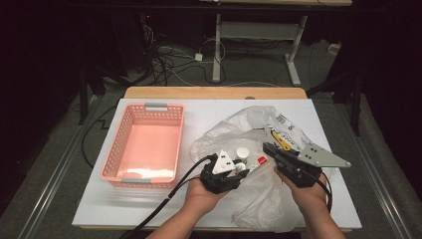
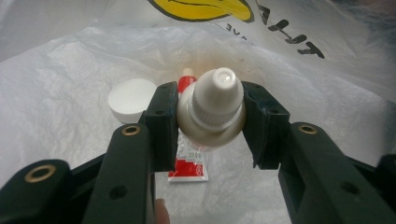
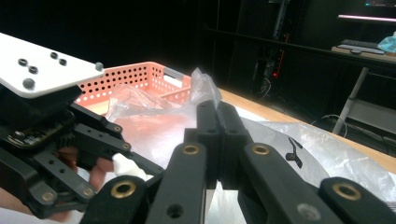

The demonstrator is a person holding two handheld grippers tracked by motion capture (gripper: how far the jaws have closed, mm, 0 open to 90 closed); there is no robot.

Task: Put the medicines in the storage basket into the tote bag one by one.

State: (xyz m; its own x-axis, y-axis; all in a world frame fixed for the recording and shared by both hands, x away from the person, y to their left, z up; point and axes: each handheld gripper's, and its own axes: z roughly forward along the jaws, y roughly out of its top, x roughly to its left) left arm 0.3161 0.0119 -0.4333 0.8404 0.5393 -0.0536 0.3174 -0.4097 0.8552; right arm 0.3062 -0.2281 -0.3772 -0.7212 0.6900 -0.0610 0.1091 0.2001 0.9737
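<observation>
Crinkly translucent plastic bag covers the table at centre-right, its edge pinched between the closed jaws of the right gripper. One smooth white dropper bottle sits clamped in the left gripper; one red-and-white tube and one round white cap at ten o'clock. One perforated pink basket at nine o'clock.

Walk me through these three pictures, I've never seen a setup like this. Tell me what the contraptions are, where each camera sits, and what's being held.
A person holds two hand-operated grippers at a white table. The high view looks down from above; the other two cameras ride on the grippers. The left gripper is shut on a small white bottle, above a red-and-white tube and a white cap lying on a clear plastic bag. The right gripper is shut, pinching the bag's film. A pink basket stands at left.
</observation>
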